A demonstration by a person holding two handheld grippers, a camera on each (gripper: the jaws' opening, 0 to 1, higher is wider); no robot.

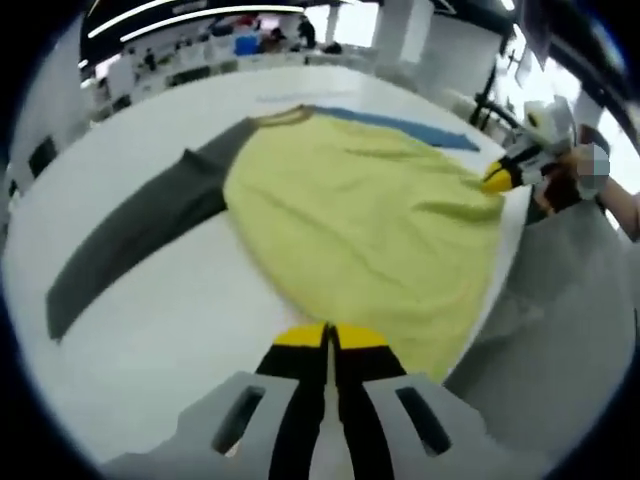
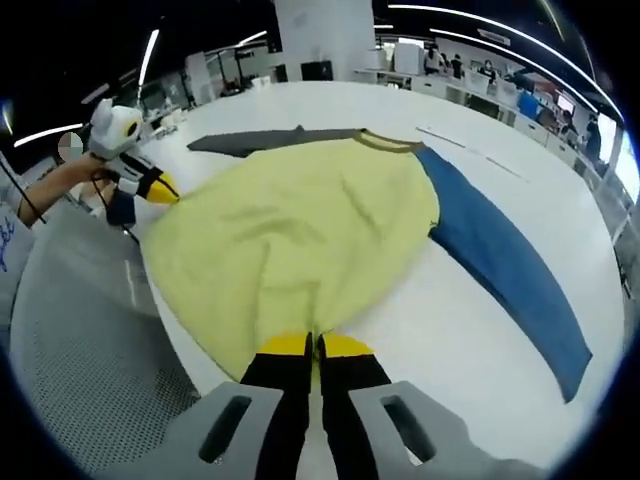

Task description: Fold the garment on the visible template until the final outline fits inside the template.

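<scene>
Garment: a yellow cloth shirt (image 1: 370, 220) with one grey long sleeve (image 1: 130, 240) and one blue long sleeve (image 2: 510, 260) lies spread flat on the big white worktop (image 1: 180, 340), with its bottom hem at the worktop's near edge and its brownish neck band (image 2: 385, 142) on the far side

The left claw (image 1: 328, 338) has its yellow-tipped jaws pressed together at the shirt's hem, and it seems to pinch the yellow cloth at one bottom corner. In the right gripper view this same claw (image 2: 160, 187) sits at the far hem corner, with a person's hand behind it

The right claw (image 2: 318, 345) is also closed, and its tips meet the hem at the other bottom corner, so it looks like it is holding the cloth too. It can be seen from the left gripper view as well (image 1: 500, 178), touching the shirt's edge

Holding both bottom corners at once makes sense: the person can likely lift the hem and carry it toward the neck for a fold. The two sleeves stick out wide to each side and are not folded yet, so most of the job seems left to do

No marked template can be made out on the worktop. No boxes, bins or other holders stand near the shirt; far desks in the room are too blurry to tell
</scene>
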